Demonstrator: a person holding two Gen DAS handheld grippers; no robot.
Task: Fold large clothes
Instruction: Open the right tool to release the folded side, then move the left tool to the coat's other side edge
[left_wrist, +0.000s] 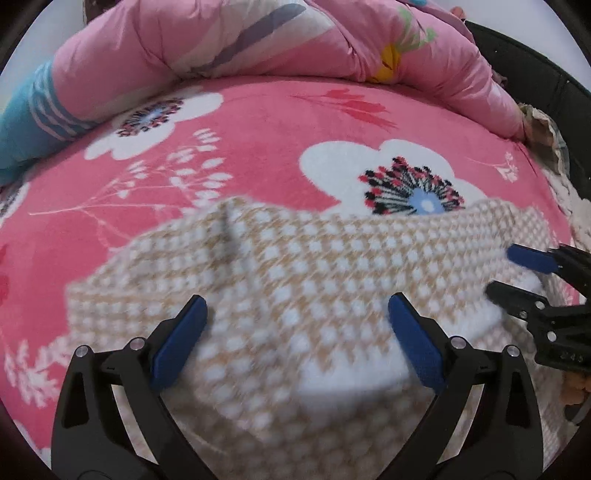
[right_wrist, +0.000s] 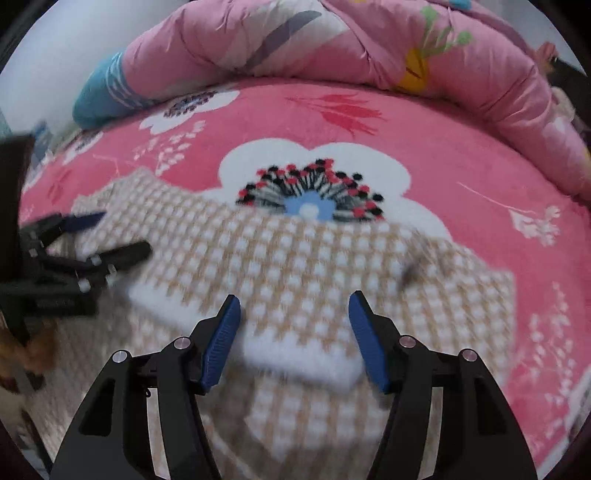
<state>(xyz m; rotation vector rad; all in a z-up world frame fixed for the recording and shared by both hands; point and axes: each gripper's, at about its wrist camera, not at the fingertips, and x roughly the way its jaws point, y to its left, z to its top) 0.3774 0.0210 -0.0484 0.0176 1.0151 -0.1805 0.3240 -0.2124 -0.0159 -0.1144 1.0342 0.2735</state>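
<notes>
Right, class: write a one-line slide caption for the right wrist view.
Open right gripper over a folded beige-and-white checked garment on a pink floral blanket.

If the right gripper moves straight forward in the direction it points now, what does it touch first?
Most likely the beige-and-white checked garment. The right gripper is open and points down at the garment's folded white edge; nothing else is in between. Depth is unclear because of blur.

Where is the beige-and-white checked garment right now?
The beige-and-white checked garment lies on the pink flowered blanket, low in both views, below the rolled pink quilt.
</notes>
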